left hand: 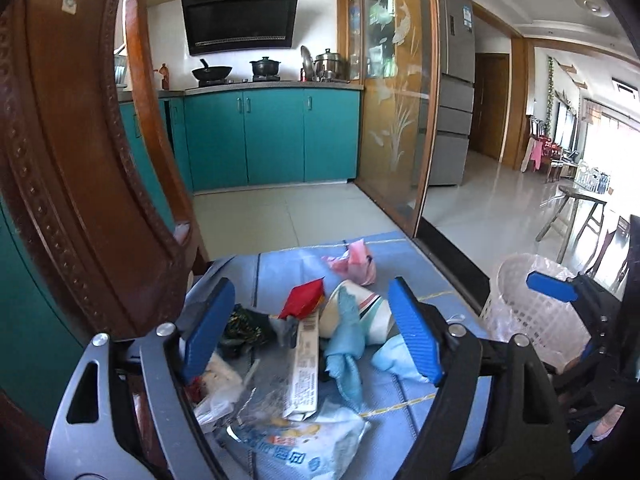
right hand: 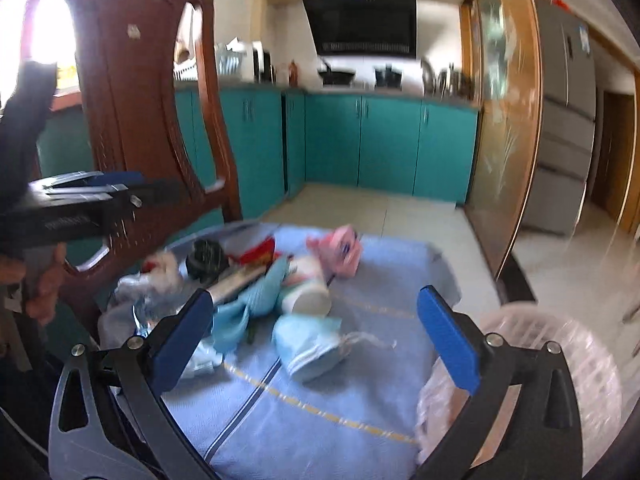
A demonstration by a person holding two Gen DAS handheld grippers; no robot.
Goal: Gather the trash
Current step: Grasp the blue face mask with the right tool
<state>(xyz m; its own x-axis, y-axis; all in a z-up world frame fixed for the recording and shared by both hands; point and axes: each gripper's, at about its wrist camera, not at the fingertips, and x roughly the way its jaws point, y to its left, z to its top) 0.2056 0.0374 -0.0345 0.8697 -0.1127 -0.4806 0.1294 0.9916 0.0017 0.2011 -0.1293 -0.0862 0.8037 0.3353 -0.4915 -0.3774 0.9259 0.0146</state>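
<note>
A heap of trash lies on the blue tablecloth [left hand: 400, 432]: a red wrapper [left hand: 302, 298], a tipped paper cup [left hand: 360, 314], light blue wipes [left hand: 346, 344], a long white carton [left hand: 306, 364], a pink wrapper [left hand: 354, 262] and a printed plastic packet [left hand: 304, 444]. My left gripper [left hand: 312, 284] hangs open over the heap, its pads touching nothing. My right gripper [right hand: 316, 294] is open and empty above the cloth, in front of the cup [right hand: 308, 292] and a light blue packet [right hand: 312, 344]. The white lined basket [right hand: 560, 344] stands just to its right.
A carved wooden chair [left hand: 80, 160] stands tight against the table's left side. The basket [left hand: 528, 304] sits at the table's right edge, with a right fingertip [left hand: 552, 286] over it. Beyond the table are tiled floor, teal cabinets [left hand: 272, 136] and a glass partition [left hand: 396, 100].
</note>
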